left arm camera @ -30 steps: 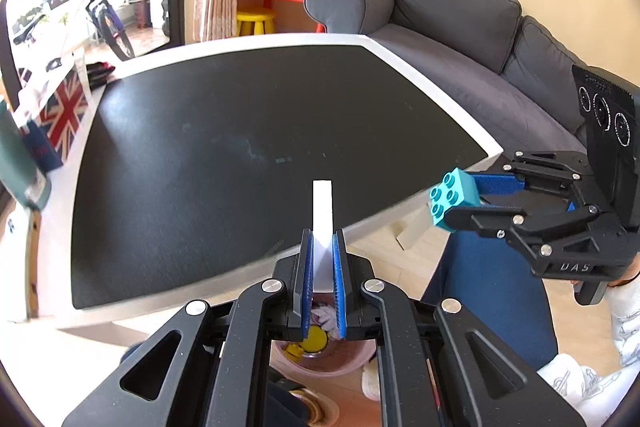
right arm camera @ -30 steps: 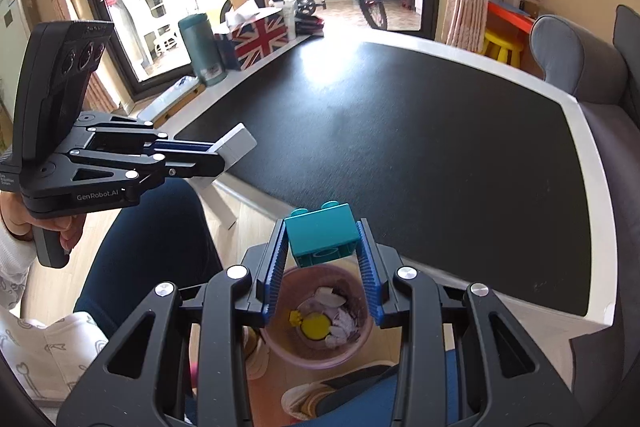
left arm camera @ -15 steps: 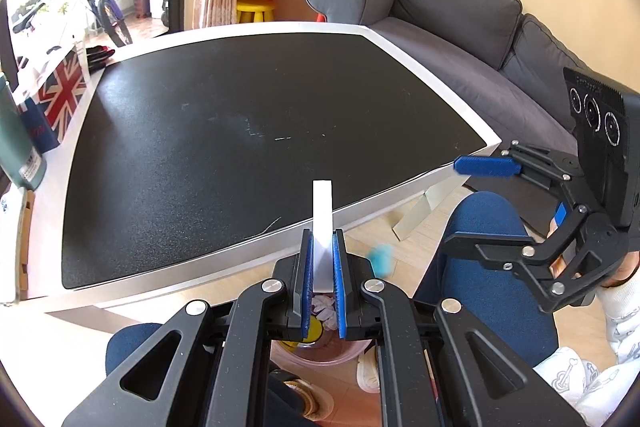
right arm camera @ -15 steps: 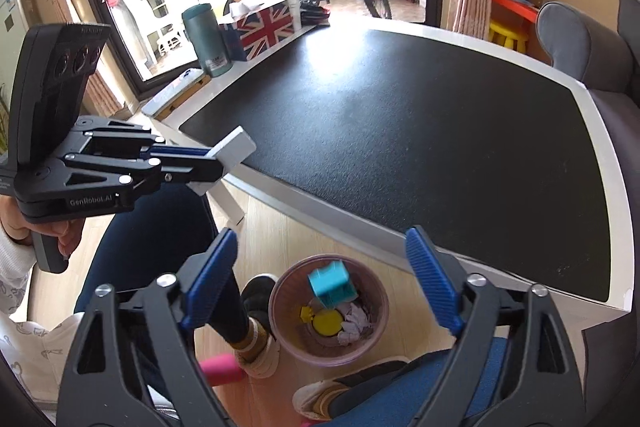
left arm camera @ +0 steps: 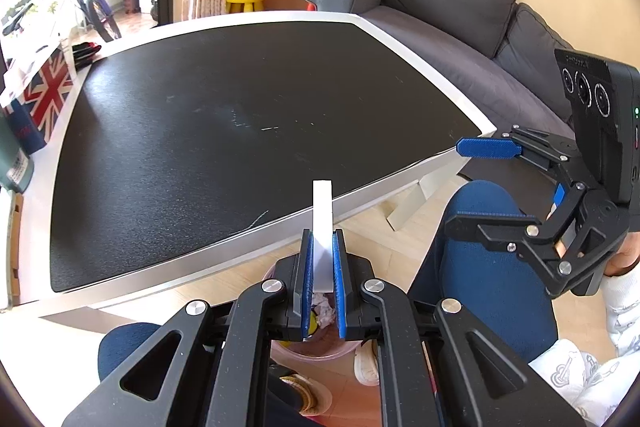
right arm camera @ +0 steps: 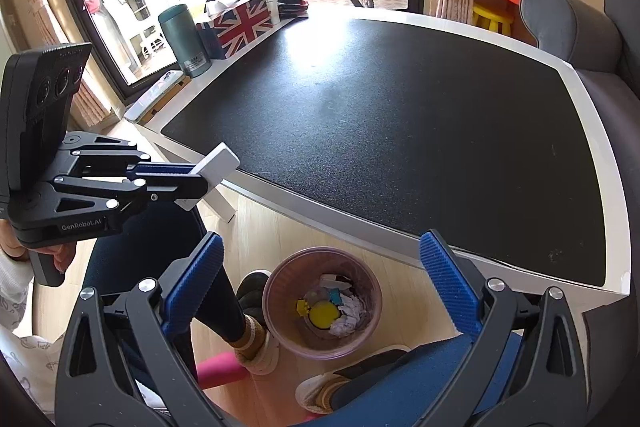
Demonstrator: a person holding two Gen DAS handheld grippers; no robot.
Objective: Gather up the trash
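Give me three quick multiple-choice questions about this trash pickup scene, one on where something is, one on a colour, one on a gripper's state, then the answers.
1. Where is the pink trash bin?
A. on the table
B. on the floor by the table's near edge
C. on the sofa

2. What colour is the block held by the left gripper?
A. white
B. teal
C. yellow

3. How is the right gripper?
A. shut on a block
B. shut on nothing
C. open, holding nothing

Answers: 1 B, the bin stands on the wooden floor below the table edge. 2 A, the white block sticks up between the pads. 3 C, its jaws have just been opening and nothing lies between them.
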